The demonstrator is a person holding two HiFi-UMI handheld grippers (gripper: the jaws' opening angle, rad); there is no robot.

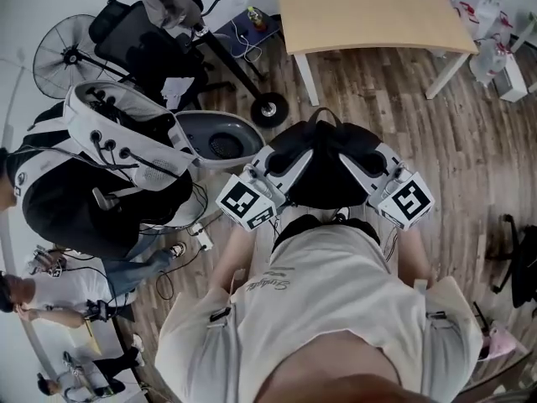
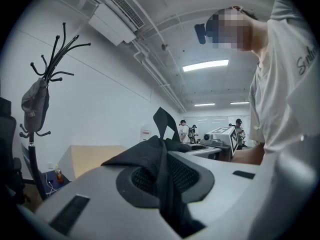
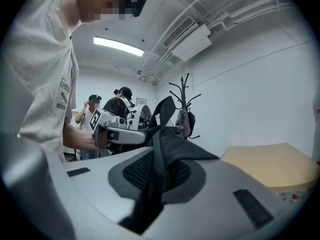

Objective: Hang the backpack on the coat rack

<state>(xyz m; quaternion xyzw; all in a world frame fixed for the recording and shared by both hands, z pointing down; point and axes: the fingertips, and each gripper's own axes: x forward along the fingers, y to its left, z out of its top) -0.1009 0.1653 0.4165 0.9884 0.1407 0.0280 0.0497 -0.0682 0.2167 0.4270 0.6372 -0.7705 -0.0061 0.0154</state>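
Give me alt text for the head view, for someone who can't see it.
From above, a person in a pale shirt holds a black backpack out front, the left gripper and right gripper each clamped on it. Beyond are a wood floor, a light wooden table and, at left, an office chair and fan.

Black backpack [image 1: 323, 183], black coat rack [image 2: 49, 73], pale wooden table [image 1: 369, 11], brown plank floor [image 1: 470, 141]

shirt [image 1: 336, 309]: cursive chest print, illegible | left cube [image 1: 246, 201], right cube [image 1: 409, 200]: square black-and-white markers, no letters | elsewhere: nothing readable
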